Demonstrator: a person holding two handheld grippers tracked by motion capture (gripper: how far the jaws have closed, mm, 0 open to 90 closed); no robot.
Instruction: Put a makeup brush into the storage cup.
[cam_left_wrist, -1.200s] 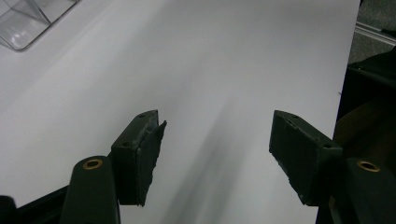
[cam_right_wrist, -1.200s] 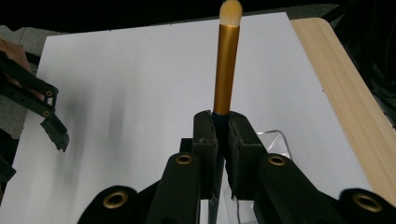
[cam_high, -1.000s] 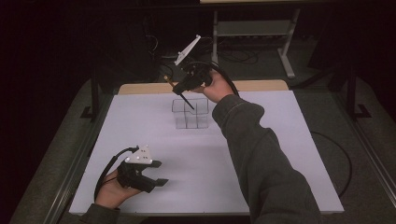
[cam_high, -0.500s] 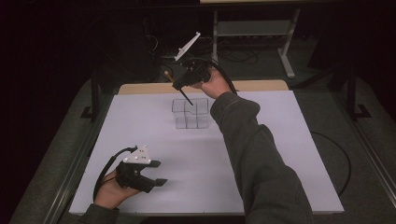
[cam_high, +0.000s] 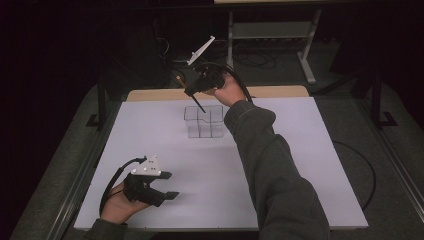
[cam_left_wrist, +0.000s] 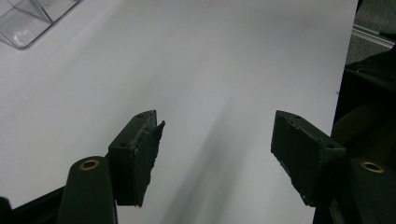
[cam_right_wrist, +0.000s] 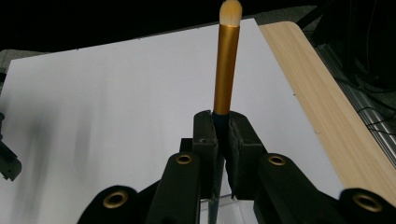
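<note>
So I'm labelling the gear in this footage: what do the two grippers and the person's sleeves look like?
Both the left gripper and the right gripper are black, with two blocky jaws on arms fixed by brass-coloured rivets. Each carries a grey three-cornered plate on top and trails a black cable. The person wears a dark grey-green long sleeve with a ribbed cuff.

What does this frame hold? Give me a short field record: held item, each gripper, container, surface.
held item: makeup brush, gold ferrule, pale bristle tip, dark handle
right gripper: shut on the brush, raised above the organizer
left gripper: open, nothing between its jaws, low over the near left of the board
container: clear acrylic organizer, compartments look empty
surface: white board, wooden strip along its far edge
</note>
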